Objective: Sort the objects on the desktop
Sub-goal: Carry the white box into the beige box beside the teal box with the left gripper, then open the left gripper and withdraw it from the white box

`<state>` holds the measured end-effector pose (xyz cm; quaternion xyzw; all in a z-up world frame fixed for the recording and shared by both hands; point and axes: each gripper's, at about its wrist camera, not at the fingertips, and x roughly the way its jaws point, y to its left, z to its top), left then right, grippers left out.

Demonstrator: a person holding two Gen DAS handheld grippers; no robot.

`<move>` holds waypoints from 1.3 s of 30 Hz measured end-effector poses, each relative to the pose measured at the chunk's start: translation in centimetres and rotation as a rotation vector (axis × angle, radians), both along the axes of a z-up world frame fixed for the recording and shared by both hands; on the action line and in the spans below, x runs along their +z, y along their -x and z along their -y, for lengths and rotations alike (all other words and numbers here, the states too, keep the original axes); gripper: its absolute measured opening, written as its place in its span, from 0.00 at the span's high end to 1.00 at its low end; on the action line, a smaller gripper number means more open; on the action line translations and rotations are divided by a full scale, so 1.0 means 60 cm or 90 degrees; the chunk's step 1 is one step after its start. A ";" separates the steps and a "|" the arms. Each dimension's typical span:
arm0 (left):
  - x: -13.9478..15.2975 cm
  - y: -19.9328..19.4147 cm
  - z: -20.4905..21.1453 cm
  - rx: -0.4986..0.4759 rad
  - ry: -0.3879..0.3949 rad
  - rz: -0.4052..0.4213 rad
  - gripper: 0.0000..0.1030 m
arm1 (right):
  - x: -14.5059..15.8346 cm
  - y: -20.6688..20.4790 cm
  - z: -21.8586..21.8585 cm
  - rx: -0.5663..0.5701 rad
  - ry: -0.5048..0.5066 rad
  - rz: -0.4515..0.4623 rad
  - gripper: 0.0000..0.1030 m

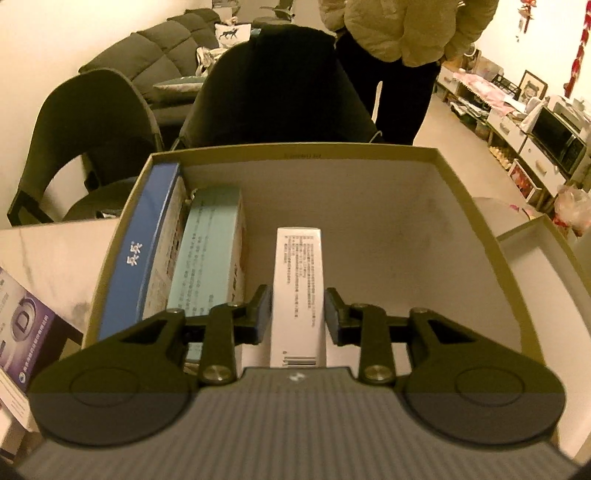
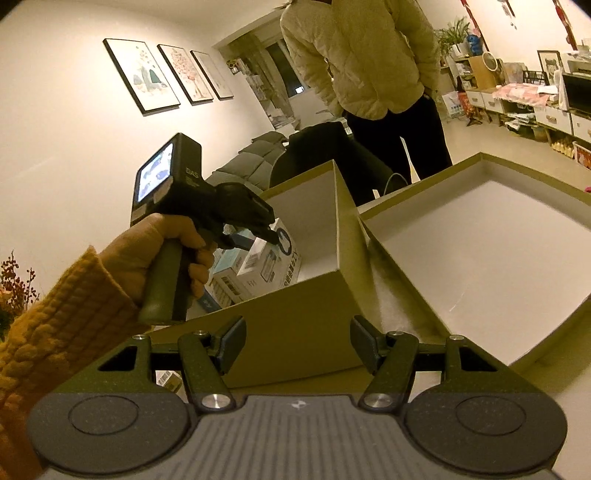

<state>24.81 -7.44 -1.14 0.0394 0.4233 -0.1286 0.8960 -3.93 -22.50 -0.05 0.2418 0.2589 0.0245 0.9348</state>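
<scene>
An open cardboard box [image 1: 295,149] holds a blue box [image 1: 140,254] on edge at its left wall, a teal box [image 1: 210,251] beside it, and a narrow white printed box [image 1: 298,258] standing alone in the middle. My left gripper [image 1: 298,314] is inside the cardboard box with its pads on either side of the white box's near end; a thin gap shows at the right pad, so it is open. In the right wrist view a hand [image 2: 162,251] holds the left gripper [image 2: 271,232] over the white box [image 2: 269,262]. My right gripper [image 2: 298,343] hangs open and empty before the cardboard box's near wall [image 2: 295,325].
The box's shallow lid [image 2: 517,162] lies open side up to the right, touching the box. A purple box [image 1: 22,325] sits on the marble table at left. Dark chairs [image 1: 277,92] and a standing person in a cream jacket [image 1: 406,29] are beyond the table.
</scene>
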 end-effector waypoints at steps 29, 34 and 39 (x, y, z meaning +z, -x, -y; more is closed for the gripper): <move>0.079 0.196 -0.177 -0.028 0.172 0.184 0.11 | 0.037 -0.003 -0.022 0.032 0.027 0.045 0.34; 0.064 0.210 -0.220 -0.001 0.164 0.185 0.11 | 0.057 -0.018 -0.035 0.056 0.058 0.057 0.34; 0.050 0.232 -0.259 0.037 0.167 0.177 0.11 | 0.075 -0.056 -0.049 0.081 0.091 0.062 0.34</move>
